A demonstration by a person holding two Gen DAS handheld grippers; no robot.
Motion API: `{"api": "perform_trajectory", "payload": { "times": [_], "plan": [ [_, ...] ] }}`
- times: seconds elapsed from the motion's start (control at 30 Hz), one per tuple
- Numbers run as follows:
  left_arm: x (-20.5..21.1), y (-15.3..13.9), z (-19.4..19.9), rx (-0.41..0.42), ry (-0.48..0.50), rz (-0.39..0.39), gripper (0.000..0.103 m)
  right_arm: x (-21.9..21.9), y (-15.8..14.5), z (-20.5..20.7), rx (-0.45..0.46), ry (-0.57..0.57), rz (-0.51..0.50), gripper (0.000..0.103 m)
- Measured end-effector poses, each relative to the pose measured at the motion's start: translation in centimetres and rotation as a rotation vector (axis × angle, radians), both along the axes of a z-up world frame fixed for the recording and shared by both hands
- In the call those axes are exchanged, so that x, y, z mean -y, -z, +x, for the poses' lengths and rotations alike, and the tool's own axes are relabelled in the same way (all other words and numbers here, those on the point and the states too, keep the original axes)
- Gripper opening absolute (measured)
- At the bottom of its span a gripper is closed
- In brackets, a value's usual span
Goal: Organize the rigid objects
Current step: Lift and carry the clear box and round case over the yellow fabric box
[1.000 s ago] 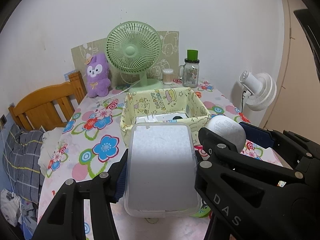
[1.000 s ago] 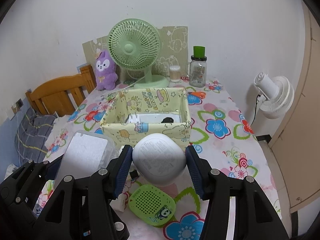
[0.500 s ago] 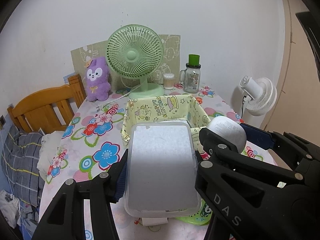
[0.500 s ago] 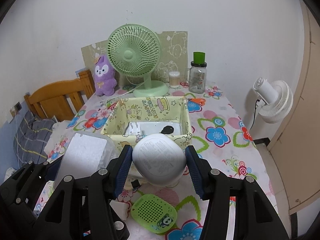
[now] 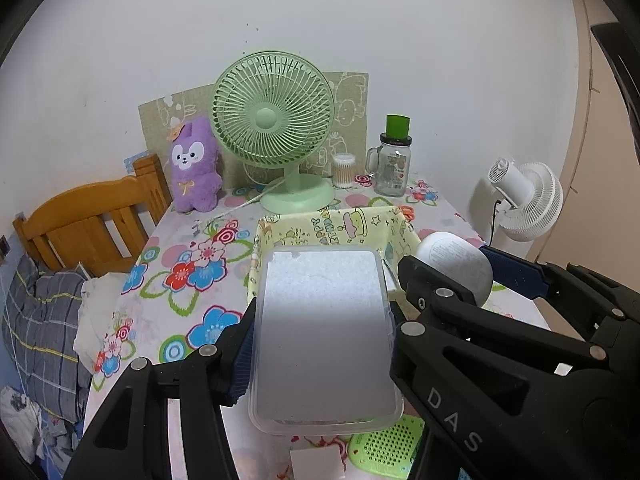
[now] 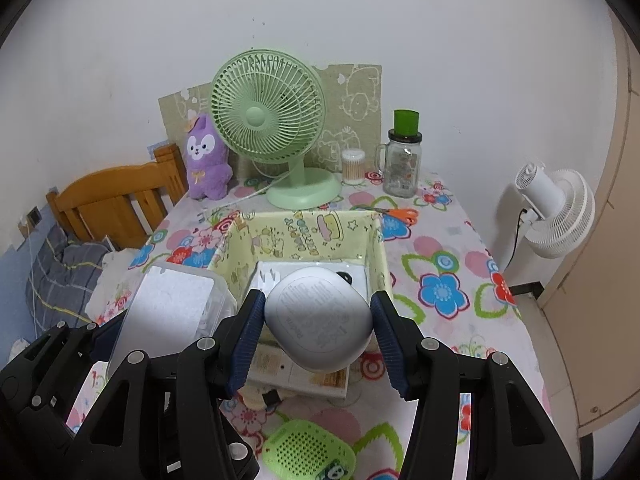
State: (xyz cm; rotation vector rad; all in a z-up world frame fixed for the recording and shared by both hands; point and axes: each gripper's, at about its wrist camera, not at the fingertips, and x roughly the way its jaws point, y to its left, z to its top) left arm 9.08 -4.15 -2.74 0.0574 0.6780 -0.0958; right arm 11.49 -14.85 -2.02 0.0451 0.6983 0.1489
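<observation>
Raised higher over the yellow box (image 6: pixel 304 236), each hand-held gripper clamps its load: left, clear container (image 5: pixel 324 340); right, white dome (image 6: pixel 320 324).

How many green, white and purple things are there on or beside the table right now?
Green: 2, desk fan, flat perforated gadget
White: 2, clip fan, rounded device held in the right gripper
Purple: 1, plush toy
Total: 5

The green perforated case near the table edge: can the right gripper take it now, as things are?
Probably not. The right gripper is shut on the white round device, so its jaws are occupied. The green perforated case lies uncovered on the floral table just below it, so after releasing the device the way looks free.
</observation>
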Motion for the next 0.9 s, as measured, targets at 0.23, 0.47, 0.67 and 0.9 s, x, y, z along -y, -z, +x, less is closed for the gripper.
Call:
{"api": "perform_trajectory", "payload": {
  "times": [0.23,0.47,0.67,0.9],
  "plan": [
    [0.3,0.0,2.0,-0.007,0.009,0.009,0.060,0.3,0.1,2.0,-0.007,0.008,0.008,0.058],
    [0.4,0.4,4.1,-0.021,0.021,0.015,0.060,0.5,0.6,4.0,-0.017,0.021,0.014,0.058],
    [0.3,0.8,5.7,-0.034,0.022,0.016,0.060,0.2,1.1,5.6,-0.027,0.023,0.015,0.058],
    [0.1,1.7,8.1,-0.056,0.021,0.019,0.060,0.0,2.1,7.9,-0.045,0.026,0.019,0.058]
  ]
}}
